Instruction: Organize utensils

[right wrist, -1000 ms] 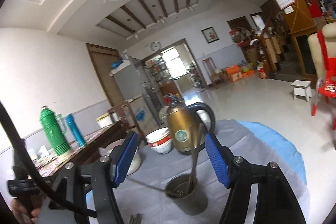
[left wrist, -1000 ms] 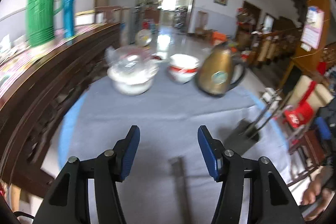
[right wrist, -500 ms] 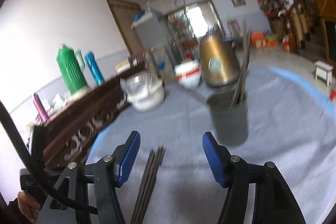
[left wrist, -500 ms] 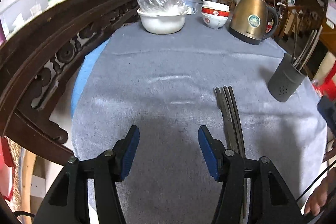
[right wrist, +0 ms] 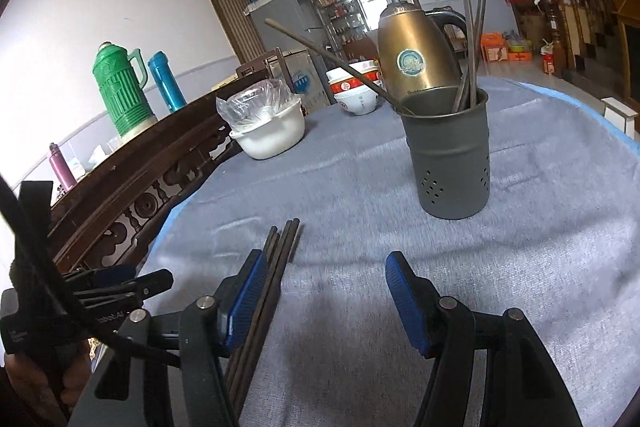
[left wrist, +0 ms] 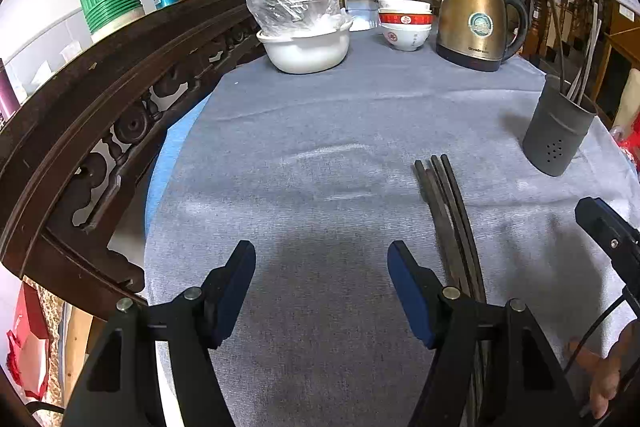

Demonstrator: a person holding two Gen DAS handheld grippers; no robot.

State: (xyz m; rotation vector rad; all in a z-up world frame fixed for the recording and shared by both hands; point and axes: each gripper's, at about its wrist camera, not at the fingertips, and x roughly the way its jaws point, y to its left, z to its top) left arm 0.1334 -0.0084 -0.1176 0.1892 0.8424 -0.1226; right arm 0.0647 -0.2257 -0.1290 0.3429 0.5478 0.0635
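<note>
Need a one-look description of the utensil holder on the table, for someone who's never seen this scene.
Start at the gold kettle at the far end of the grey tablecloth. Nearer the camera, on the cloth, stands the holder: an upright dark grey metal cylinder. It alone has drain holes low on its wall and chopsticks sticking up out of it.

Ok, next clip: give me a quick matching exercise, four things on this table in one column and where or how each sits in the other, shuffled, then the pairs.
Things
1. loose chopsticks
2. grey holder
3. white bowl
4. gold kettle

Places or states
A. covered with clear plastic
B. lying flat on the grey cloth
C. upright, with chopsticks standing in it
D. at the far edge, beside the stacked red and white bowls

Pairs: 1-B, 2-C, 3-A, 4-D
</note>
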